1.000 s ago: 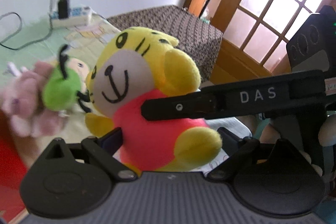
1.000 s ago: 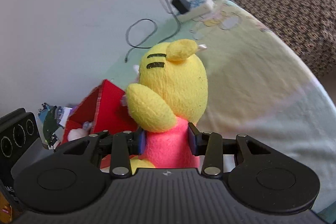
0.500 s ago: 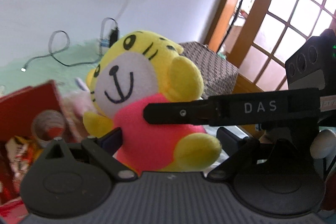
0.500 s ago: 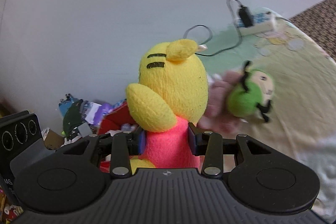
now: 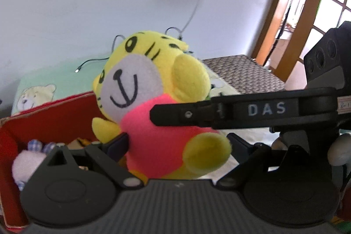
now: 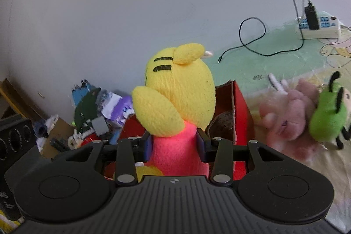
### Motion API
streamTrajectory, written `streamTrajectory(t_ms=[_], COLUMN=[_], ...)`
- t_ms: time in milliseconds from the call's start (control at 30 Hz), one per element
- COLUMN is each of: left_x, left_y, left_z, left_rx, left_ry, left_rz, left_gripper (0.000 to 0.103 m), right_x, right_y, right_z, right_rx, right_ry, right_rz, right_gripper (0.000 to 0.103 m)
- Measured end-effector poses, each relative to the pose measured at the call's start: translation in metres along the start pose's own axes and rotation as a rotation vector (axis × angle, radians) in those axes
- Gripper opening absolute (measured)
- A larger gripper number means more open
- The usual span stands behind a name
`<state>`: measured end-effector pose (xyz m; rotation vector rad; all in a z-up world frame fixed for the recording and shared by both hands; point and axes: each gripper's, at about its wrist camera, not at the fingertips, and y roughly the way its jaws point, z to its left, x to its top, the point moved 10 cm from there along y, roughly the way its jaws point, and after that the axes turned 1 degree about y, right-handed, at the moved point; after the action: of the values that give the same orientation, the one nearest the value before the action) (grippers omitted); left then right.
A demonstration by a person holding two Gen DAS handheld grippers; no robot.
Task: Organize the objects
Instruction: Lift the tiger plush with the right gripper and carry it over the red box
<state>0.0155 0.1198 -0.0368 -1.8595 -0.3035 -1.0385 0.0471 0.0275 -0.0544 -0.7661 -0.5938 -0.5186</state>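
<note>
Gripping yellow plush (image 6: 177,102) at pink torso, right gripper (image 6: 174,144) clamped it upright; red box (image 6: 240,106) lay beyond, 1 o'clock. Left gripper (image 5: 175,144) looked spread around plush; contact unclear.

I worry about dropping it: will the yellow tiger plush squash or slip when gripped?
Likely squashes: the yellow tiger plush narrows where the right gripper clamps it. Its fuzzy fabric probably resists slipping. Probably light, since a waist pinch carries it.
</note>
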Motion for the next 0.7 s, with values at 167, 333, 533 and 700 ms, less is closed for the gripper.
streamTrajectory(t_ms=[167,333,533,700], left_x=[-0.006,-0.014,-0.024,-0.030], left_y=[0.014,0.033,0.051,0.060], left_z=[0.021,0.034,0.039,0.040], left_rx=[0.018,0.032,0.018,0.000], left_ry=[-0.020,-0.032,-0.047,-0.059], left_rz=[0.030,0.070,0.118,0.149], left_gripper=[0.092,0.089,0.088,0.089], right_x=[0.000,-0.002,-0.012,-0.016], right_y=[0.024,0.038,0.047,0.049], right_z=[-0.010,-0.027,-0.034,-0.032], right_rx=[-0.006,-0.047,-0.073,-0.111], right_ry=[0.037,0.069,0.063,0.009], right_rz=[0.027,0.040,0.071,0.088], right_gripper=[0.042,0.041,0.041,0.041])
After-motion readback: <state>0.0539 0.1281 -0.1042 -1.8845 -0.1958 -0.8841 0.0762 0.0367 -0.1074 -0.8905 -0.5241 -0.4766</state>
